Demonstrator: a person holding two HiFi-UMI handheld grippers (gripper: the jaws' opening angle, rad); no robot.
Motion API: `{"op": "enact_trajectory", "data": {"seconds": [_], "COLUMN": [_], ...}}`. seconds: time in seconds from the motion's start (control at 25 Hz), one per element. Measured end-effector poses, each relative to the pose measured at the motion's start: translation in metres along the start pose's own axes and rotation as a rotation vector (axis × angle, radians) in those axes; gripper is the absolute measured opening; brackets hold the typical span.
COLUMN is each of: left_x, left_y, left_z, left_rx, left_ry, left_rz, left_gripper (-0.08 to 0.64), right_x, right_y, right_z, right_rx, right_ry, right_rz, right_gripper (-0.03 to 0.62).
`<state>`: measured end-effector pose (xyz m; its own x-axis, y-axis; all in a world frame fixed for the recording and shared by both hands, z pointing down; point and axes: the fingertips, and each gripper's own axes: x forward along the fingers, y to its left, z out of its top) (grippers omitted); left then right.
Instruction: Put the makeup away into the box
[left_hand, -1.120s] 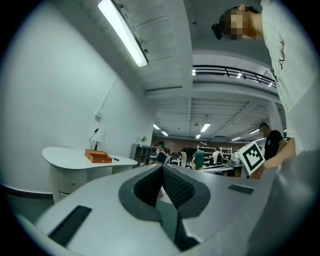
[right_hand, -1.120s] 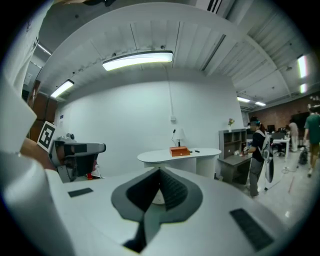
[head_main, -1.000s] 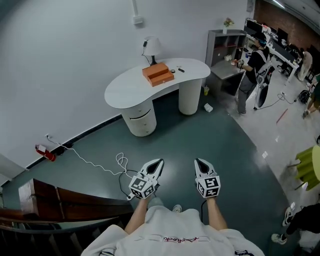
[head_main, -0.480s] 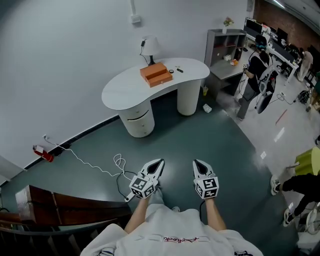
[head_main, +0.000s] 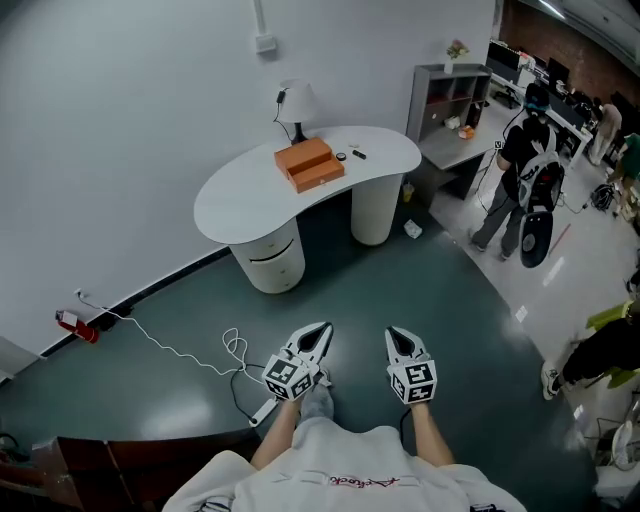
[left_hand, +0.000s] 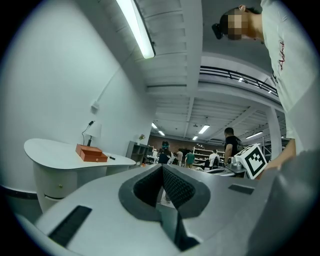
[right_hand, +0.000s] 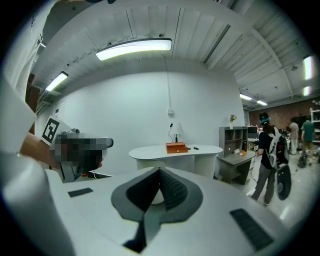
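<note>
illegible red script (head_main: 349, 480) on white shirt (head_main: 300, 462); orange box (head_main: 309, 164) on white table (head_main: 235, 190)

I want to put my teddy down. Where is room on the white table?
The white table is bare left of the orange box, and at its right end past the makeup pieces. It's crowded by the box and lamp.

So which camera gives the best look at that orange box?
The head view: it looks down on the orange box, showing its whole top. Both gripper views catch it only side-on, far off and small.
</note>
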<state>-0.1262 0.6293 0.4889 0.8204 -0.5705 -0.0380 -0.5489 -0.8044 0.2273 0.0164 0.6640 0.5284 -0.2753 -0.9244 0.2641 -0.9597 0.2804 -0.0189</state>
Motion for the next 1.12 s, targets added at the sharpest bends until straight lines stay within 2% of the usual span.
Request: {"op": "enact_trajectory", "data": {"seconds": [0.76, 1.12], "left_x": [0.101, 0.146], "left_y": [0.197, 0.242], "left_z": [0.058, 0.062], "left_rx": [-0.029, -0.015], "left_ry": [-0.023, 0.008], "left_rz": [-0.044, -0.116], "left_gripper": [0.009, 0.009], "right_x": [0.205, 0.256], "right_y": [-0.043, -0.057], "right_z": [0.076, 0.081], "right_rx": [-0.021, 0.003], "right_ry": [0.026, 0.017], "right_rz": [-0.085, -0.137], "right_gripper": [0.020, 0.020]}}
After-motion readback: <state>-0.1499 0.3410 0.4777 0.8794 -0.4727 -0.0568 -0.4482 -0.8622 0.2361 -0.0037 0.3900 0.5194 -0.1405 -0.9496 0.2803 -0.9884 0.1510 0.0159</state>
